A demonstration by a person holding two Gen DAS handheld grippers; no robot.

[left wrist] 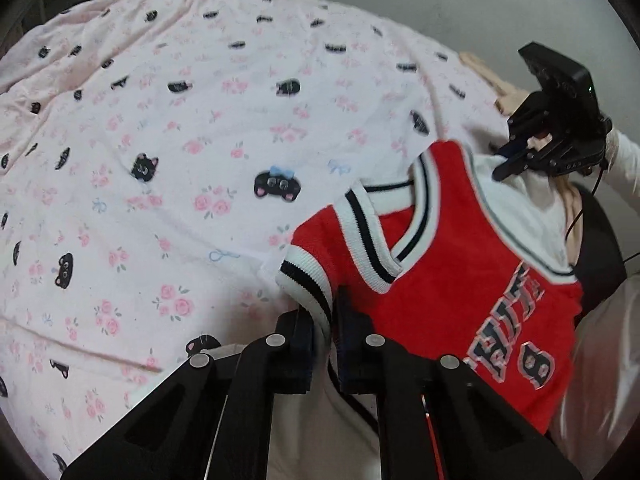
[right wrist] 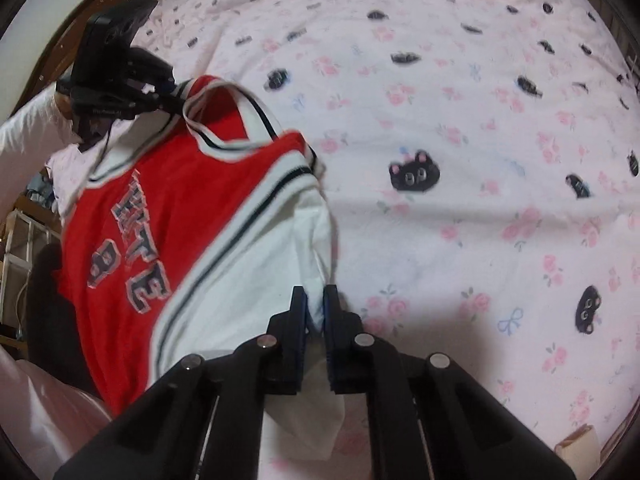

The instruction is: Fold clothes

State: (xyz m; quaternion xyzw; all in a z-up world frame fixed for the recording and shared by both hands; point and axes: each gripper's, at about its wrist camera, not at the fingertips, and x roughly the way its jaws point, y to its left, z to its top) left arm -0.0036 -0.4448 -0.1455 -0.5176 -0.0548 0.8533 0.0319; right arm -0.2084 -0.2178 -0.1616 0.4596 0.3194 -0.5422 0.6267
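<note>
A red jersey-style top (left wrist: 452,280) with white and black striped trim, dark lettering and white sleeves hangs in the air between both grippers, above the bed. My left gripper (left wrist: 325,312) is shut on its striped shoulder edge. My right gripper (right wrist: 316,308) is shut on the white sleeve (right wrist: 256,280). The top shows in the right wrist view (right wrist: 168,200) at the left. The right gripper also shows in the left wrist view (left wrist: 508,164) at the far side of the top, and the left gripper shows in the right wrist view (right wrist: 176,98).
A pink bedsheet (left wrist: 180,160) with black cat faces and roses covers the bed below and fills most of both views (right wrist: 460,220). The person's body and white-sleeved arm (left wrist: 624,152) are at the right. Shelving (right wrist: 20,240) stands at the left edge.
</note>
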